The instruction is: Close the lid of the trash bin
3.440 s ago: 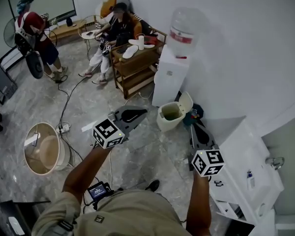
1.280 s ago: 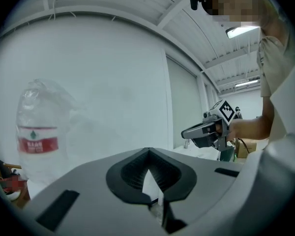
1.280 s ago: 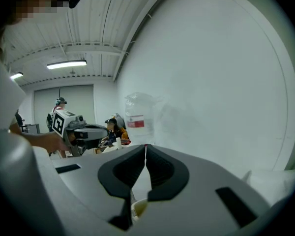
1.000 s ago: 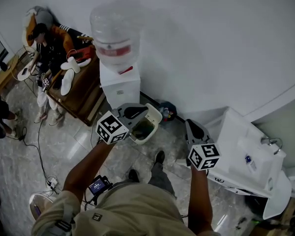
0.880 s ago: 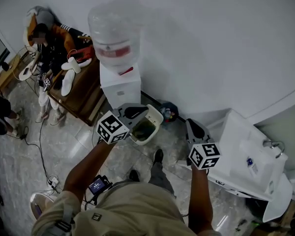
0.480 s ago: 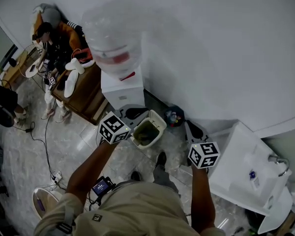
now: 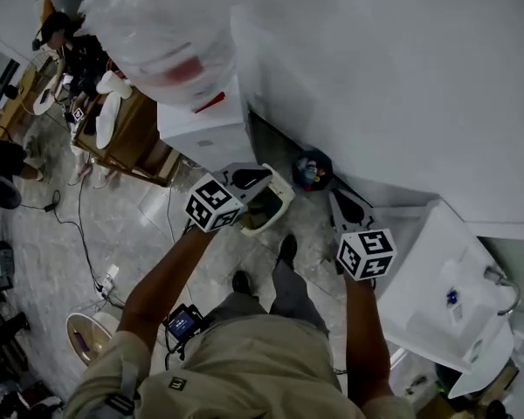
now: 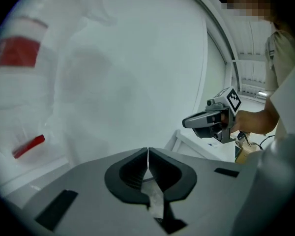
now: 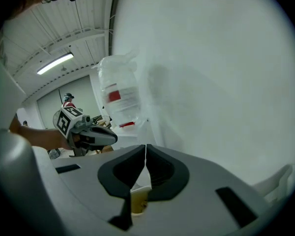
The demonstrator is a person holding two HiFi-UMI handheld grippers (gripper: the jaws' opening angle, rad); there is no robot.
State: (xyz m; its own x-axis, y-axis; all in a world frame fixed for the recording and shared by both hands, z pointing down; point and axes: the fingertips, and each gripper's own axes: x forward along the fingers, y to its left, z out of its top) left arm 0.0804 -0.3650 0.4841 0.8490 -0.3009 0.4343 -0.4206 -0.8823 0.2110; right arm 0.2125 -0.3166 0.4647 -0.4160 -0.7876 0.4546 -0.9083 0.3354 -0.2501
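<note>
Left tongs (image 8: 148, 154) and right tongs (image 9: 145, 150) are both clenched on nothing. Below them the trash bin (image 7: 275, 206) stands on the floor (image 7: 148, 225) at its wall edge, just beside the water dispenser (image 7: 205, 133), with its inside showing. A hard push could tip the bin or glance off its lid. The bottle's red label (image 7: 185, 70) is too blurred to read.

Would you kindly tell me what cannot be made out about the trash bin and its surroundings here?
Trash bin, head view: the left claw covers part of it, and the lid's angle is unclear.
Right gripper view: the shut right claw leaves only a yellowish sliver, perhaps the bin.
Water bottle, head view: blurred and cut by the top edge.
Dark bundle by the wall, head view: too small to identify.
</note>
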